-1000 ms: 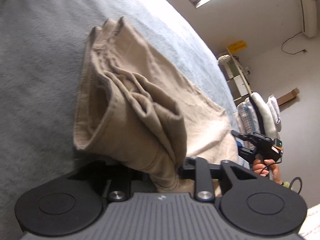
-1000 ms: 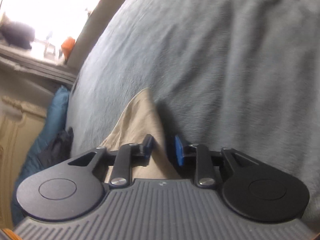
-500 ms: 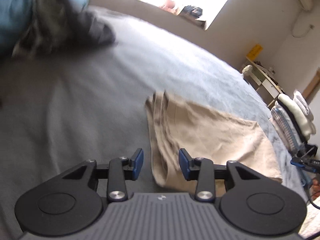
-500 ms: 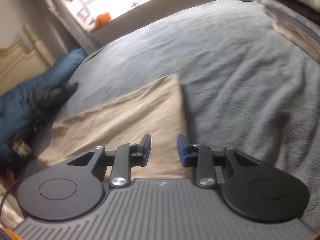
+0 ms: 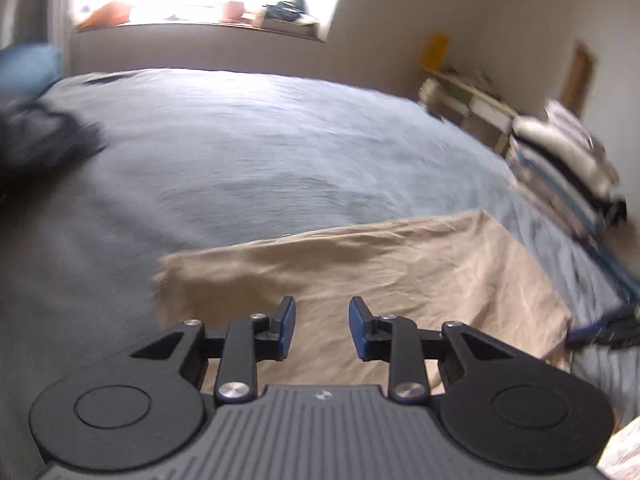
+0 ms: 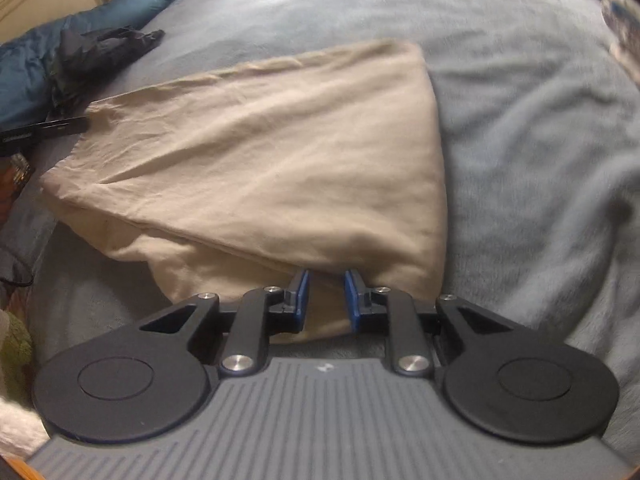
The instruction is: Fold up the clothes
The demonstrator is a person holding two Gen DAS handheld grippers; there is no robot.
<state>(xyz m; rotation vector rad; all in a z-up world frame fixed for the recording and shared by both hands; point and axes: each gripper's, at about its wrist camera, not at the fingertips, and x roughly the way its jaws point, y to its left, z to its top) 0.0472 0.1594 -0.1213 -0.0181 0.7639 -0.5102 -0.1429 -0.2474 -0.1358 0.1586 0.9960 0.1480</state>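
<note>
A folded beige garment (image 5: 384,264) lies flat on the grey bedspread (image 5: 260,152). In the left wrist view my left gripper (image 5: 322,320) hovers open above its near edge, nothing between the blue pads. The right wrist view shows the same beige garment (image 6: 256,152) as a folded wedge, its lower layer sticking out at the front. My right gripper (image 6: 325,294) stands open just over that near corner, holding nothing. The left gripper's tip (image 6: 44,130) shows at the garment's far left corner.
A stack of folded clothes (image 5: 560,164) sits at the bed's right edge. Dark clothing (image 6: 96,52) and a blue pillow (image 6: 28,68) lie at the head of the grey bedspread (image 6: 540,140). A window sill and shelves stand beyond the bed.
A second ago the left gripper held a bunched end of the beige garment; it let go and drew back. Both grippers now hover open over the garment laid flat.
</note>
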